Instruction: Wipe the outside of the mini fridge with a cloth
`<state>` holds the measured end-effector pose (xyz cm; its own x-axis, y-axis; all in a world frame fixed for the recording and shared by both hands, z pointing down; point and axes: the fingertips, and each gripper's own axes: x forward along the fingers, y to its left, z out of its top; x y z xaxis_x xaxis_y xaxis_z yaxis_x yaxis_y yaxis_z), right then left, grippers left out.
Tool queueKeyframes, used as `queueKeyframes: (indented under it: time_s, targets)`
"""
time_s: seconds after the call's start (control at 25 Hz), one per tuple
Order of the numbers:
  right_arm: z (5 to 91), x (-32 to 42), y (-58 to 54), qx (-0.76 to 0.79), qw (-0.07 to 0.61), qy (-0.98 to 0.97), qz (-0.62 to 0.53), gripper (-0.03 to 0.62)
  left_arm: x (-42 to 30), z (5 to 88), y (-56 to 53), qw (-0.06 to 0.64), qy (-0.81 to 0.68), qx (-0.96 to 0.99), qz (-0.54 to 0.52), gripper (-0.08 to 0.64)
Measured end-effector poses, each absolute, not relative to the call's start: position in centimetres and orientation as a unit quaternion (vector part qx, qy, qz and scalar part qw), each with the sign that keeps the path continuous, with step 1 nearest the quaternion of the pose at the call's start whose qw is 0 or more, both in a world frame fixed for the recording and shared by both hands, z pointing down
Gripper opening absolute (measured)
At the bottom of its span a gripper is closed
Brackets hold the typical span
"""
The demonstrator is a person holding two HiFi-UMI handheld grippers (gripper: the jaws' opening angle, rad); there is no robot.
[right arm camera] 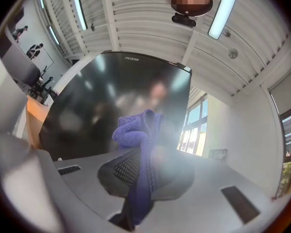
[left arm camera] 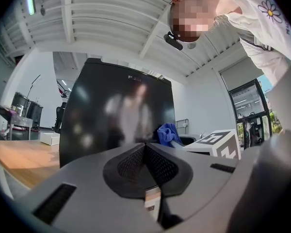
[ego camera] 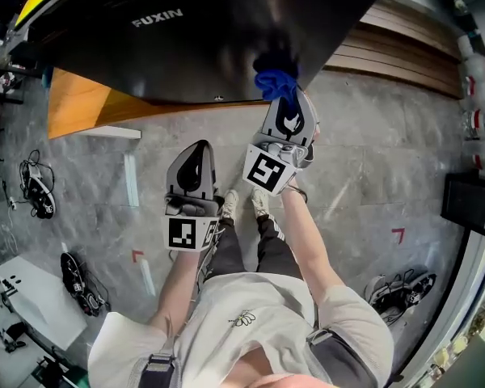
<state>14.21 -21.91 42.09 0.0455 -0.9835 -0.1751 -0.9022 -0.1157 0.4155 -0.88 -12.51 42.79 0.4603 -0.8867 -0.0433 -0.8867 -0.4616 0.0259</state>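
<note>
Shirt: pale, small flower emblem on chest.
Left gripper: jaws closed together, nothing between them, short of fridge.
Right gripper: clamped on blue cloth, at fridge front.
Fridge: glossy black; lettering reads "FUXIN"; beside wooden board.

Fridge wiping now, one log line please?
right gripper shut on blue cloth | held at mini fridge front | left gripper shut, empty

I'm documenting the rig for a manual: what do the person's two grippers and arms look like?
The left gripper and right gripper are matching grey shells with black mesh-textured tongs. Each carries a white cube with black square markers. No cables show. The arms are bare below a pale short-sleeved T-shirt.
</note>
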Motion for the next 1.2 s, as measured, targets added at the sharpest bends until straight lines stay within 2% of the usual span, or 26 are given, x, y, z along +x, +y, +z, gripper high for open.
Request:
queueKeyframes:
  time_s: [0.28,0.92,1.2]
  targets:
    - [42.4,18.3,-22.0,0.736,0.102,-0.636,-0.207,0.062,1.1,42.8,-12.6,0.005,0.513,-0.858,0.020,0.005]
    - [42.6,20.9,-22.0,0.764,0.093,-0.603,-0.209,0.061,-0.4,43.4,-12.1,0.004,0.519,-0.855,0.013,0.005]
    - [42.7,21.5,-21.4,0.791,0.042,-0.585,-0.173,0.061,-2.4,43.6,-11.6,0.002,0.528,-0.849,0.014,0.005]
